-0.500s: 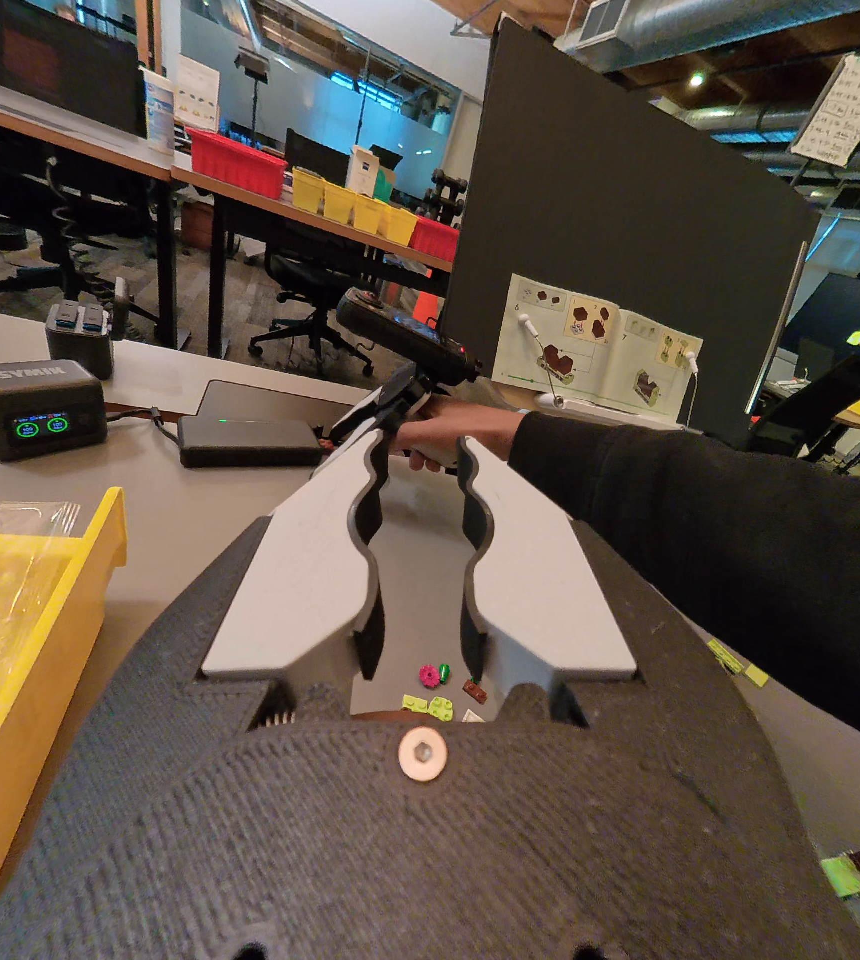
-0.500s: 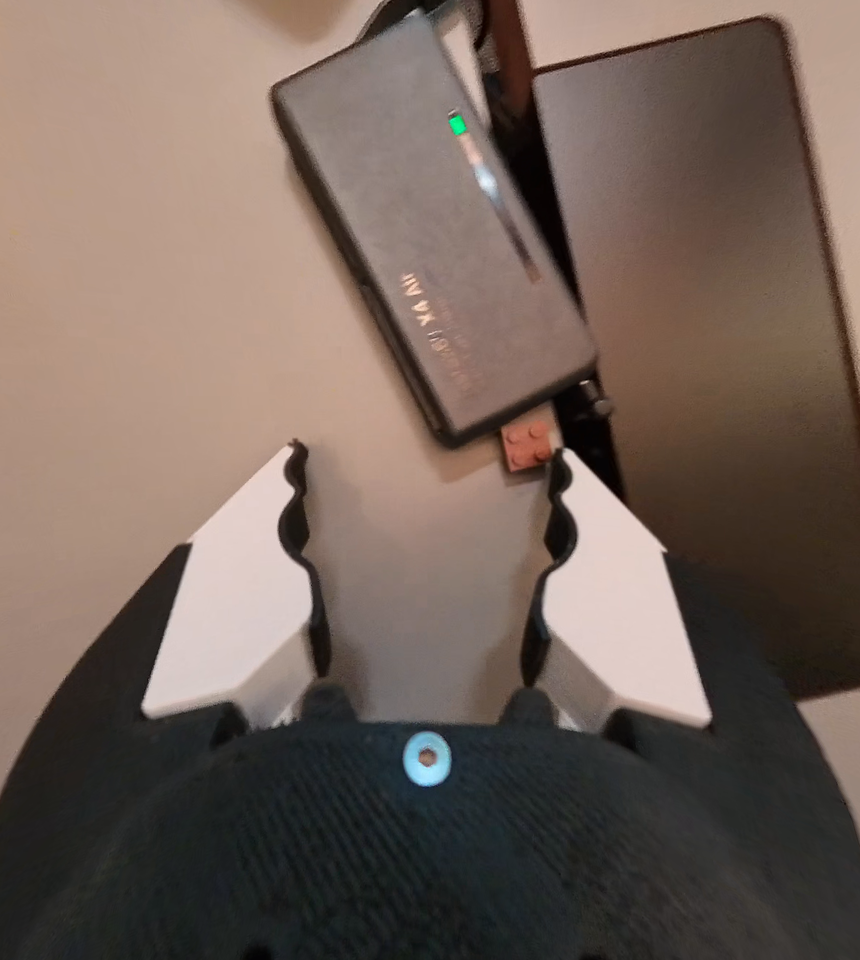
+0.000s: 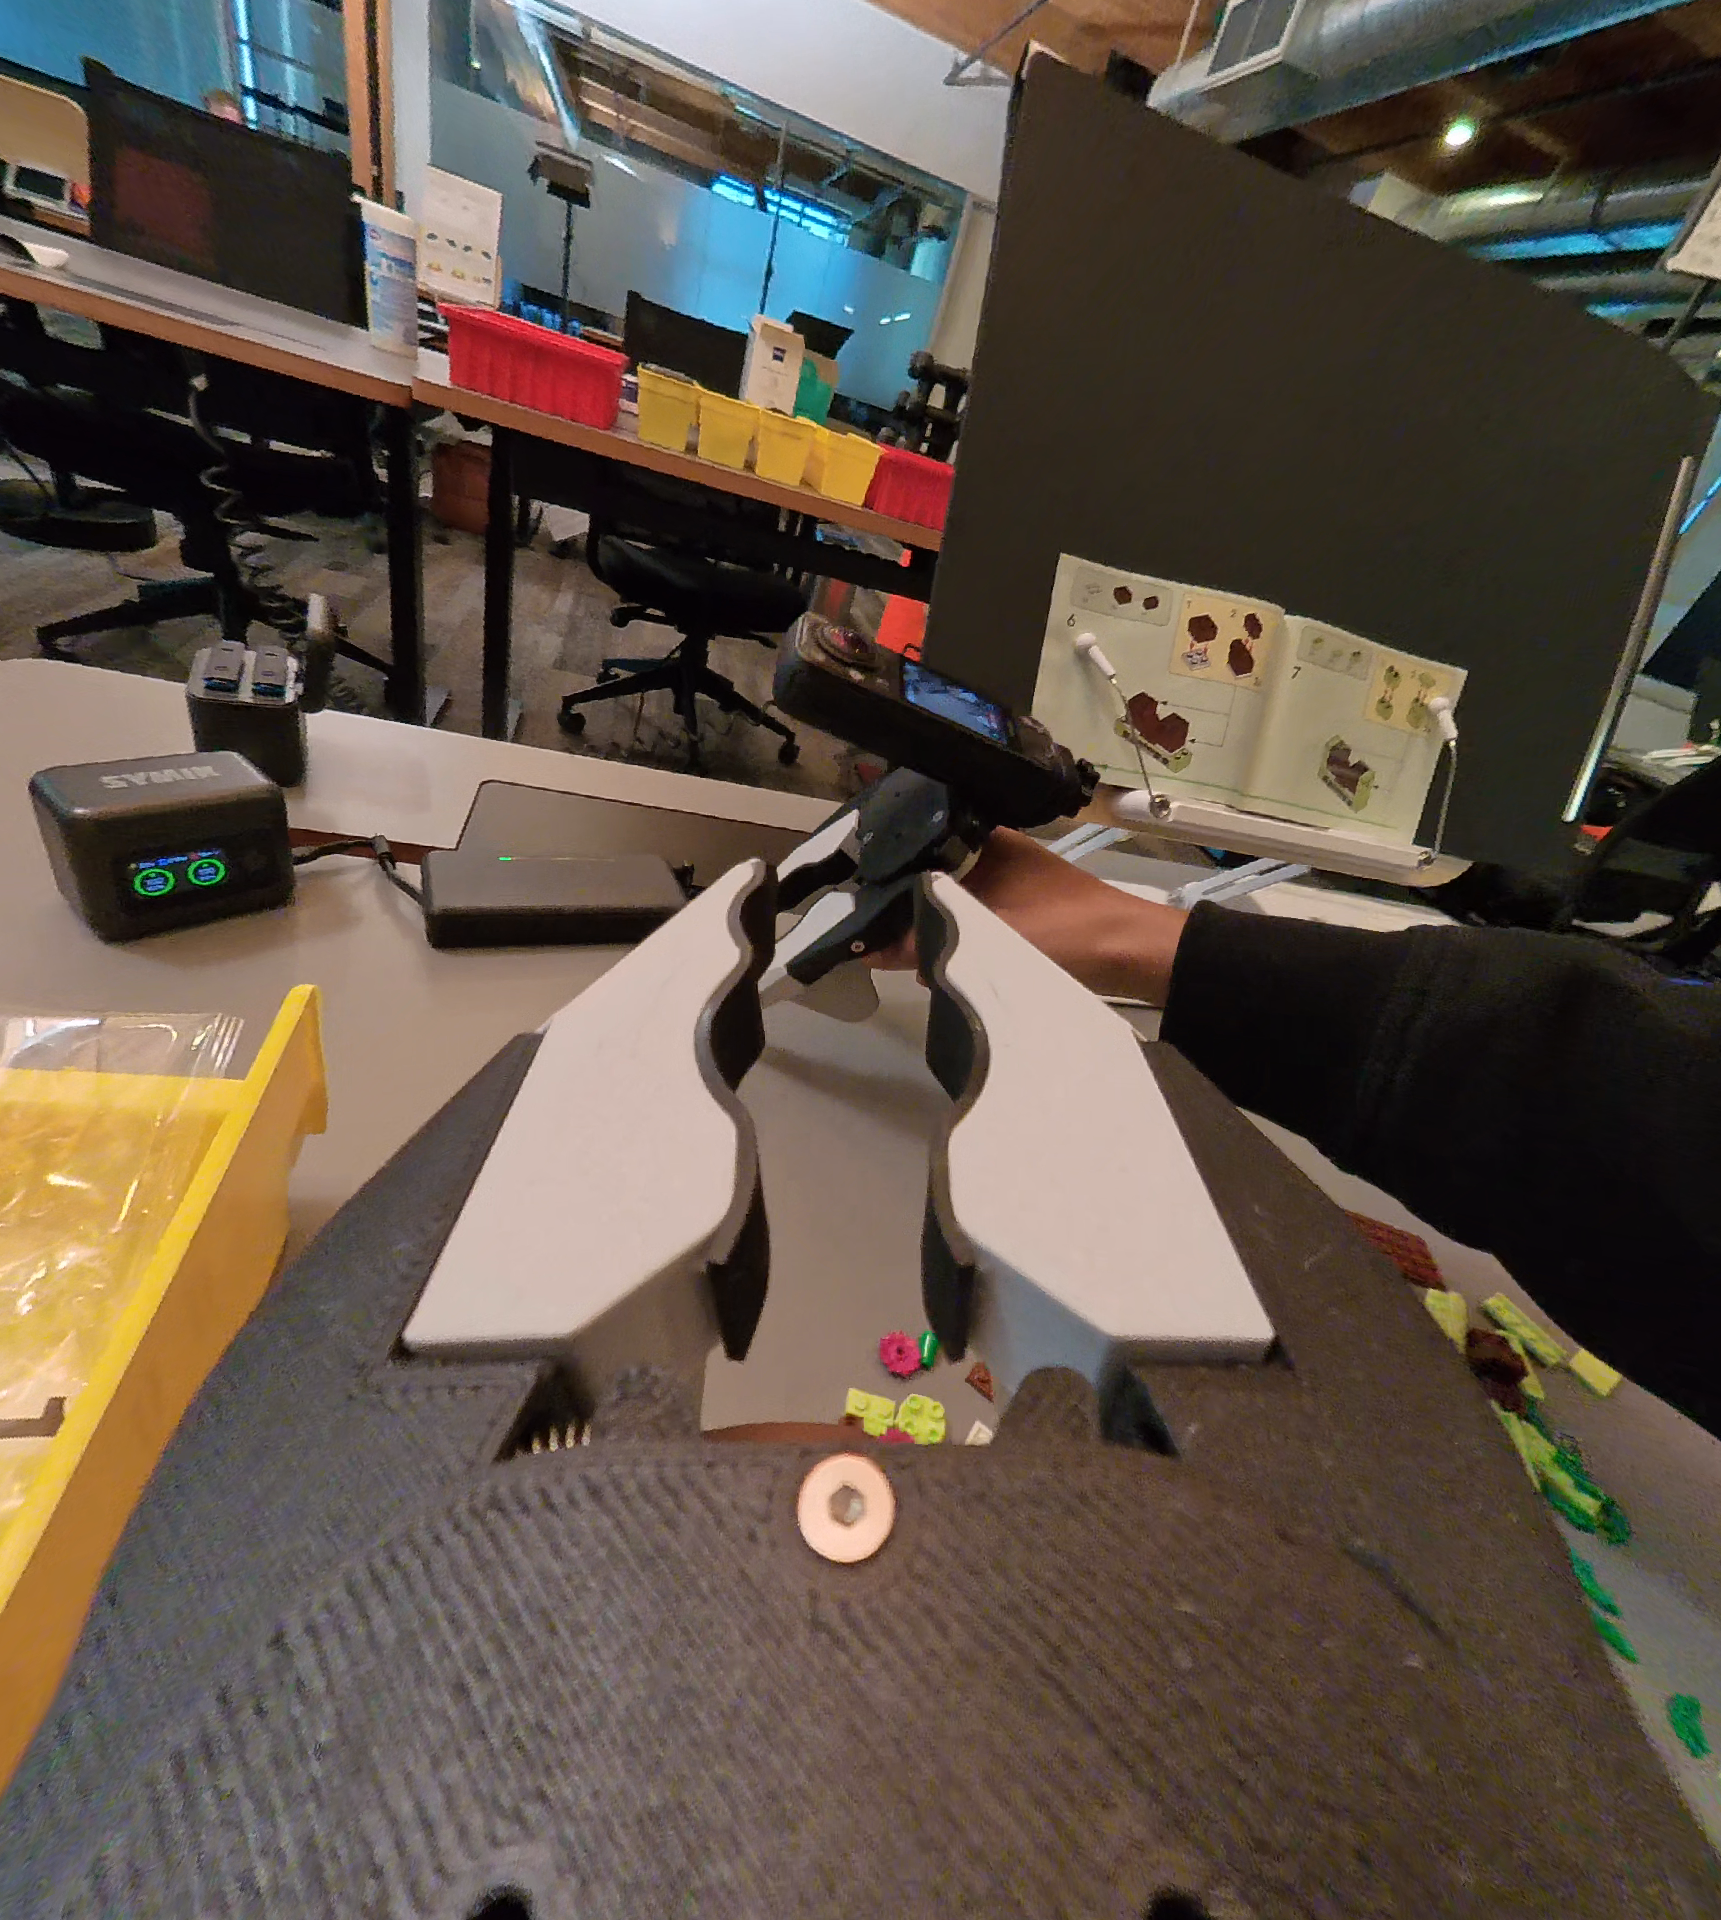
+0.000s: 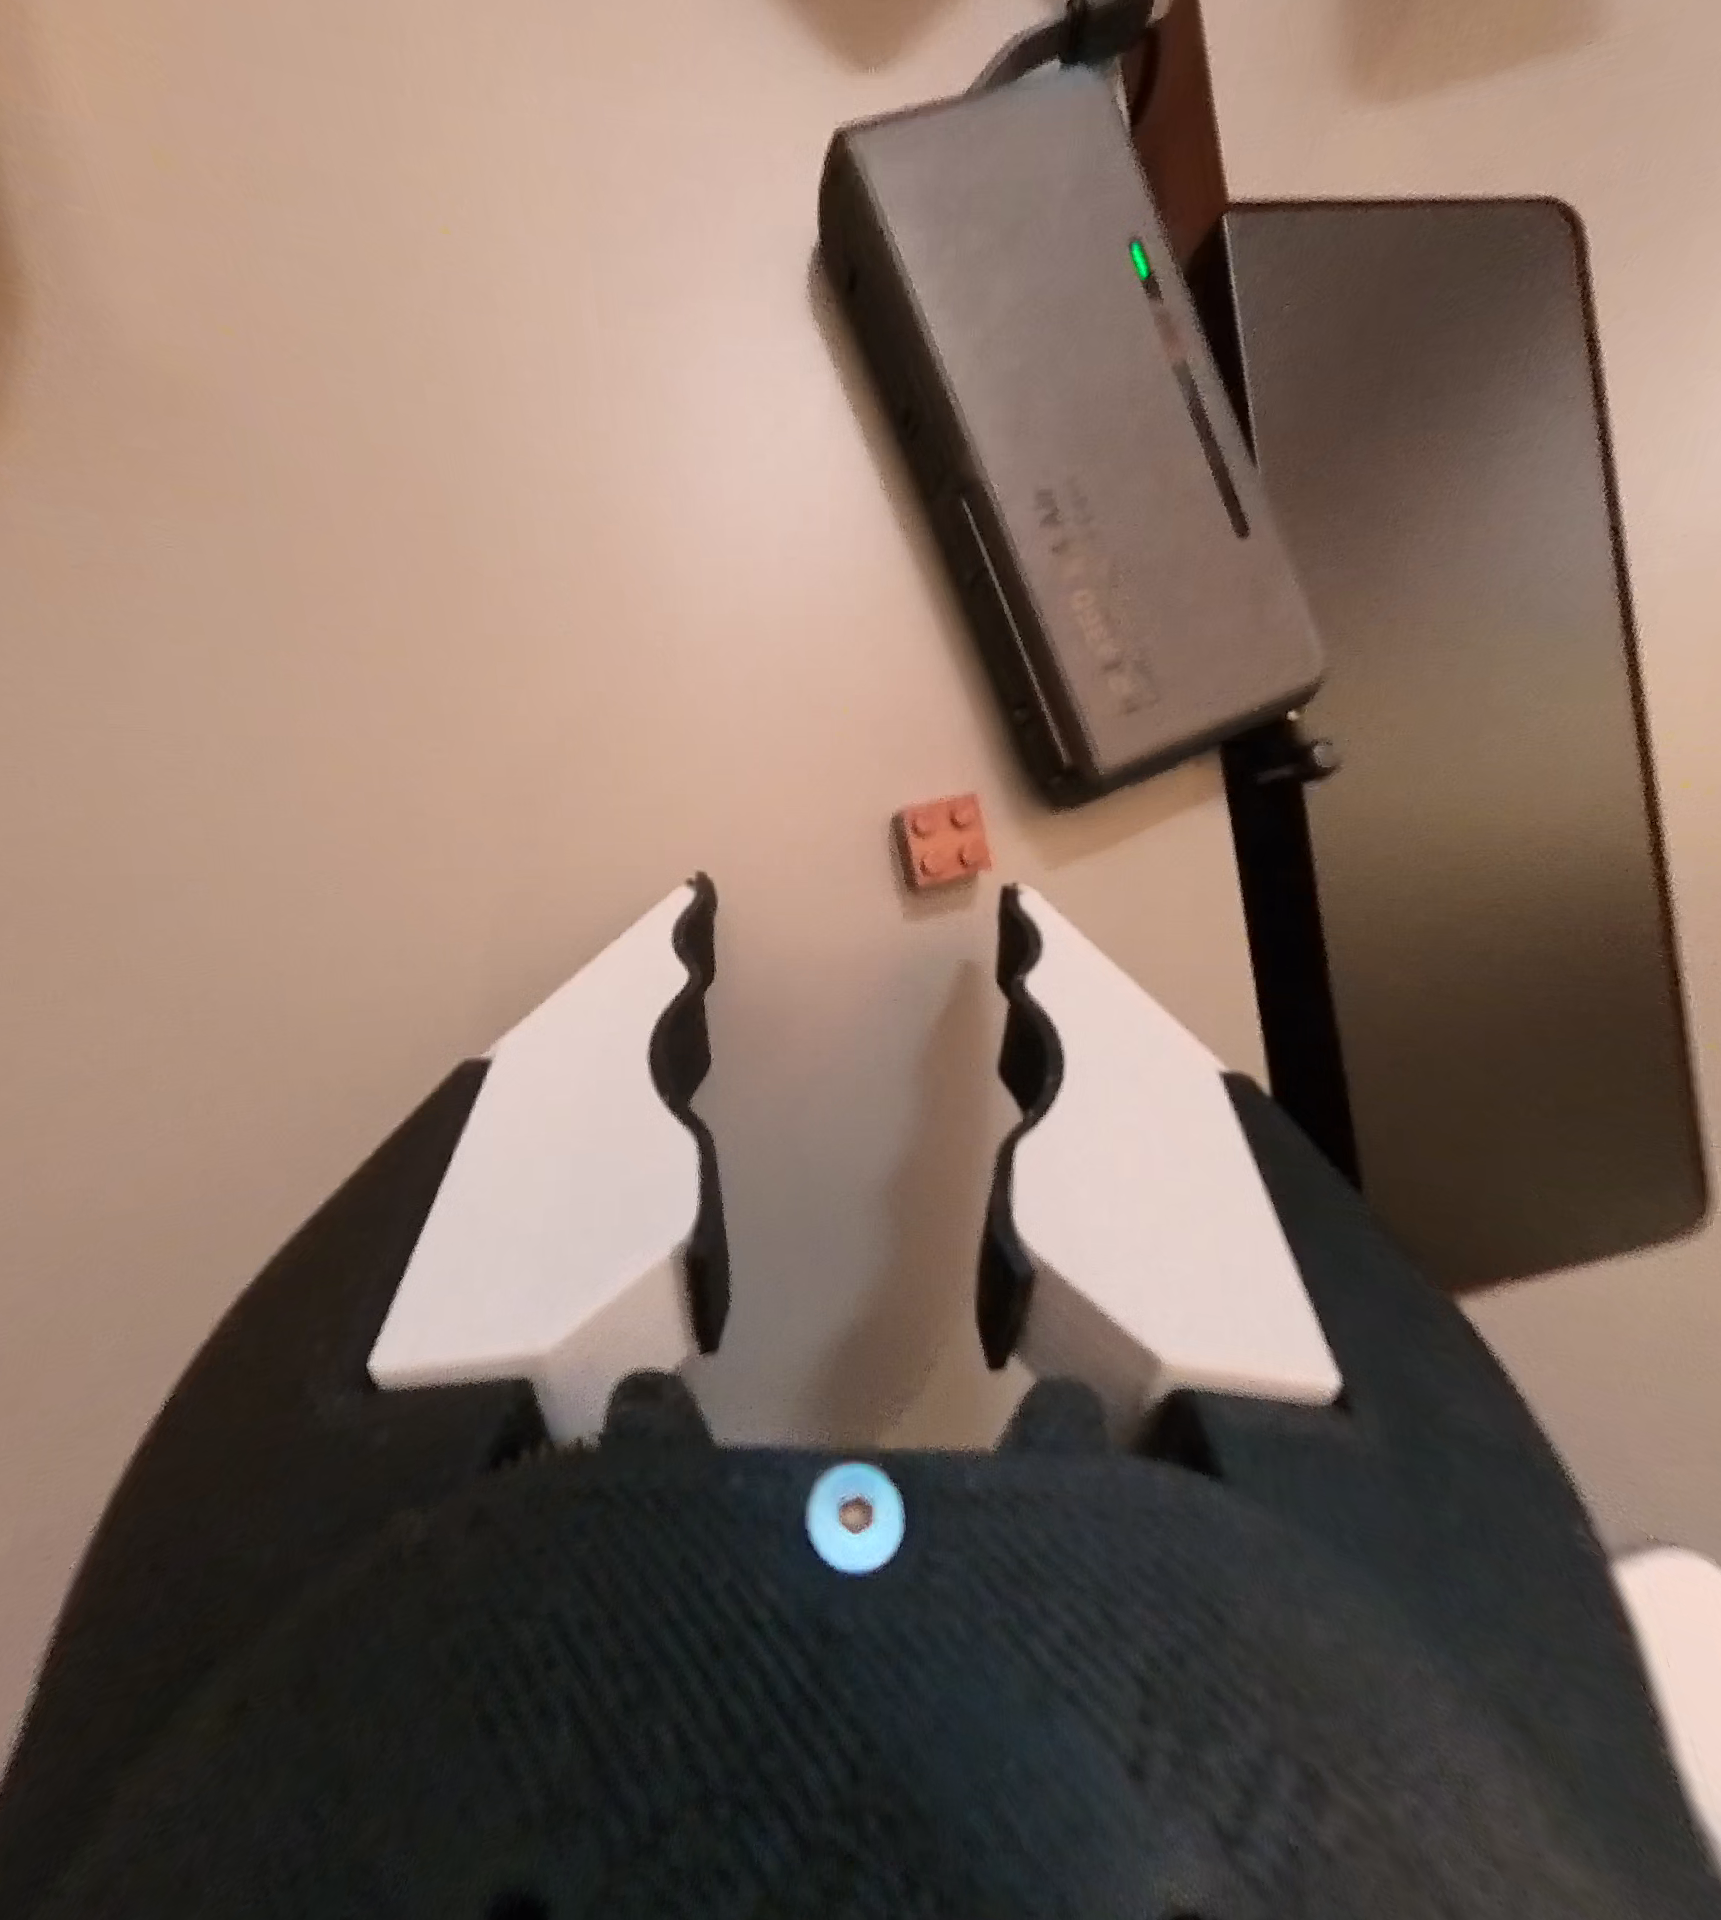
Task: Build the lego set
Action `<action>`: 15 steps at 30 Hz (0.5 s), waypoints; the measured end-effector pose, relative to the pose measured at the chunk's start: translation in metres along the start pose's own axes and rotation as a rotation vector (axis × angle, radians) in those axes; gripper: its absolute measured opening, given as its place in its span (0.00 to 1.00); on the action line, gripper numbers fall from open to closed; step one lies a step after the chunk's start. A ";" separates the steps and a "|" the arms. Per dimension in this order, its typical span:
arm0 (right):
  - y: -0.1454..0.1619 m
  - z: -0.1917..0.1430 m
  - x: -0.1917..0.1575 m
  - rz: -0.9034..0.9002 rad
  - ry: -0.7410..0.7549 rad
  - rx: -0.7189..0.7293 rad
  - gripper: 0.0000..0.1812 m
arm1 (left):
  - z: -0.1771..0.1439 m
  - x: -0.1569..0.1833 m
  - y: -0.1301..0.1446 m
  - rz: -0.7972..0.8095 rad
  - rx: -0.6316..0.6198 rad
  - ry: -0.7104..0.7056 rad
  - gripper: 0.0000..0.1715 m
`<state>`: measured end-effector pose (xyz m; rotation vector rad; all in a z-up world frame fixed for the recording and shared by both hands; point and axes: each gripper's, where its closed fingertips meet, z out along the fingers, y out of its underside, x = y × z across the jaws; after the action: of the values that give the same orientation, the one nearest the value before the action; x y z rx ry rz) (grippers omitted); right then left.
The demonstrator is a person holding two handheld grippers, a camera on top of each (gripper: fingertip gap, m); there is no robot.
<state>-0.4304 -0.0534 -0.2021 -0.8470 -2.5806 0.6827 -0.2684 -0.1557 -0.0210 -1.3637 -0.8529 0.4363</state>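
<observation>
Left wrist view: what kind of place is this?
Probably a shared office or lab workspace: long desks with rolling office chairs, red and yellow storage bins on one, and exposed ceiling ducts overhead.

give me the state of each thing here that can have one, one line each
left gripper: open, empty
right gripper: open, empty, pointed down at the table
brown lego plate: flat on the table, studs up, just beyond the fingers, untouched
black power bank: green light on, cable plugged in
instruction booklet: open, propped on a stand
yellow bin: holds clear plastic bags
</observation>
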 end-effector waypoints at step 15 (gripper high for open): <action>0.002 -0.053 -0.049 0.076 -0.231 0.197 0.08 | 0.006 -0.007 0.012 0.154 -0.070 -0.129 0.11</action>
<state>-0.3679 -0.0650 -0.1668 -0.8488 -2.6320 1.0955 -0.2753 -0.1546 -0.0351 -1.4842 -0.8779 0.6242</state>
